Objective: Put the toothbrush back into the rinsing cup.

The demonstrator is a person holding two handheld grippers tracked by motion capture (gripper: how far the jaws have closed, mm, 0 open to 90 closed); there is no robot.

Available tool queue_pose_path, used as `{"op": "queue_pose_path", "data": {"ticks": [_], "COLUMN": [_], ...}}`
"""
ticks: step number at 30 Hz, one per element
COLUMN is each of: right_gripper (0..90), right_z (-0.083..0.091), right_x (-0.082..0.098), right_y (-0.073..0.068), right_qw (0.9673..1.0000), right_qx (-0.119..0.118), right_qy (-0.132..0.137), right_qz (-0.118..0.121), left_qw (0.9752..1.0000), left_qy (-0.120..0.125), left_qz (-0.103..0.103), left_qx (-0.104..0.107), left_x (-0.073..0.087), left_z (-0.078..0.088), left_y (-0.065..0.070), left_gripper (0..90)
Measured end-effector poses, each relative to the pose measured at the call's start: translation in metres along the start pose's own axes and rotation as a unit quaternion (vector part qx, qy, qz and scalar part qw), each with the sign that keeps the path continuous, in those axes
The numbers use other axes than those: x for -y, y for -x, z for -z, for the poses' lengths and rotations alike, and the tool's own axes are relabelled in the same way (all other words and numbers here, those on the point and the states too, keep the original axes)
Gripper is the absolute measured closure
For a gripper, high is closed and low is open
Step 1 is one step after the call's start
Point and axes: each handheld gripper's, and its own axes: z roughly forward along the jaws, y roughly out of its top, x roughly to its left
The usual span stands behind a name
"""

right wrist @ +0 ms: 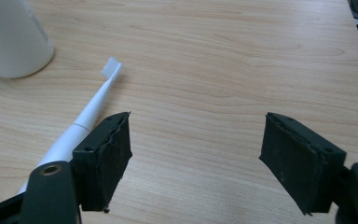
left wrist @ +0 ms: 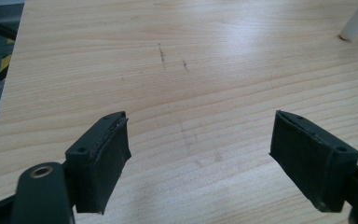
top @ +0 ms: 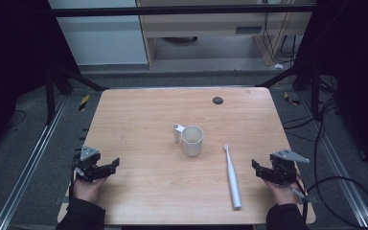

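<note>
A white electric toothbrush [top: 231, 178] is seen lying flat on the tabletop [top: 143, 120], right of centre, with its long axis running near to far: the bristle head at the far end, the thick handle toward the near edge. A white cup [top: 192, 140] stands upright just to the far left of the bristle head, apart from it, with a small white upright piece [top: 176, 132] touching or close beside its left side.

The right gripper [top: 262, 168] is held at the near right edge, its fingers [right wrist: 103, 161] spread wide apart and empty. In the right gripper view the toothbrush handle is seen just left of the left finger, angled away toward the cup. The left gripper [top: 106, 167] is held at the near left edge, its fingers [left wrist: 100, 161] likewise wide apart and empty over bare wood.

The toothbrush is judged to lie much nearer the right hand; a grasp would likely be made across the handle, so the fingers would have to straddle its near-far axis.
</note>
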Motion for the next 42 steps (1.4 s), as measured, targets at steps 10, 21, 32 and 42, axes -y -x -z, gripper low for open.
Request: {"op": "queue_pose_path", "data": {"ticks": [10,21,32,42], "right_gripper": [35.9,49.3,61.1,67.7], "right_z": [0.003,0.001,-0.010,-0.025], "right_x": [-0.005,-0.011,-0.013,-0.013], "right_y": [-0.013,-0.024,-0.033,-0.044], "right_qw": [0.9994,0.9978,0.9961,0.9945], "right_qx": [-0.030,-0.059,-0.076,-0.085], "right_qy": [-0.002,-0.006,-0.013,-0.032], "right_qz": [0.017,0.029,0.043,0.053], "left_qw": [0.9999,0.9995,0.9996,0.9995], "left_qy": [-0.012,-0.004,-0.015,-0.012], "left_qz": [0.003,0.013,-0.025,-0.027], "left_qx": [0.005,0.029,0.000,0.004], "left_x": [0.000,-0.001,-0.001,0.000], "left_z": [0.002,0.004,0.000,0.000], "left_y": [-0.002,-0.003,0.006,0.007], "left_gripper": [27.4,39.5,35.5,37.7]}}
